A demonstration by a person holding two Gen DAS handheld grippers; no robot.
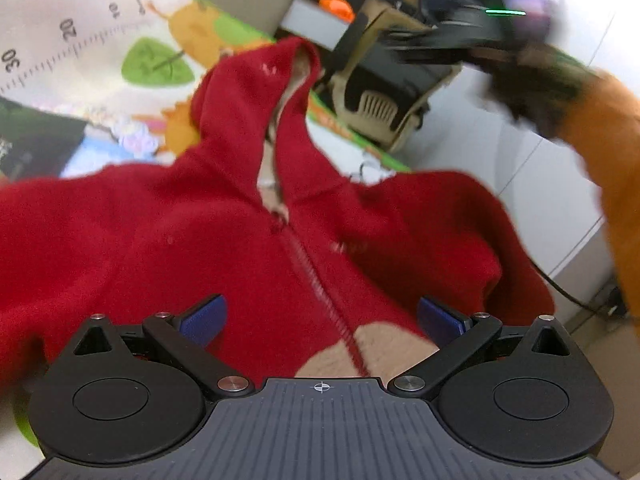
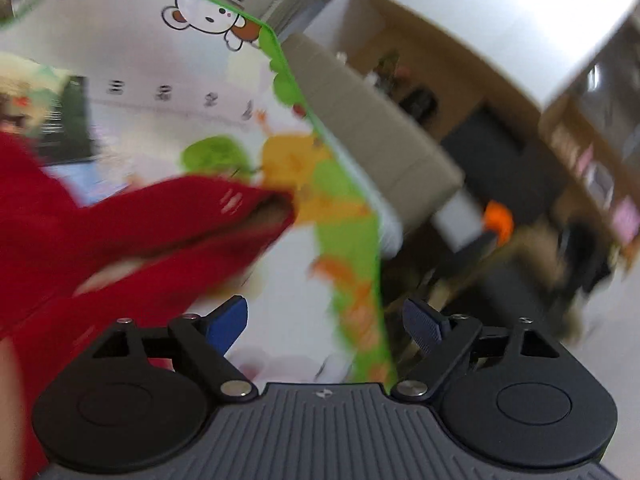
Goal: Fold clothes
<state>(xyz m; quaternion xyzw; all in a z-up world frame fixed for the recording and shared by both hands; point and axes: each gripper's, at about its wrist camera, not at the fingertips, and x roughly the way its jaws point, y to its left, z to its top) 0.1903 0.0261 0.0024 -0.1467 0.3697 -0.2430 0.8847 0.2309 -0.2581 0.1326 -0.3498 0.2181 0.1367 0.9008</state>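
— Both grippers gape, holding nothing: left gripper (image 1: 322,314) over the red hoodie (image 1: 224,240), right gripper (image 2: 326,320) beside its hood.
— Where's it lying?
— Spread zip-up on the play mat (image 1: 80,52).
— Handling?
— Soft, limp fleece, I'd say, though it's blurry. Pinch a sleeve edge or shoulder.

a red zip-up hoodie (image 1: 224,240) with tan lining lies front-up, hood extended, on a cartoon play mat.
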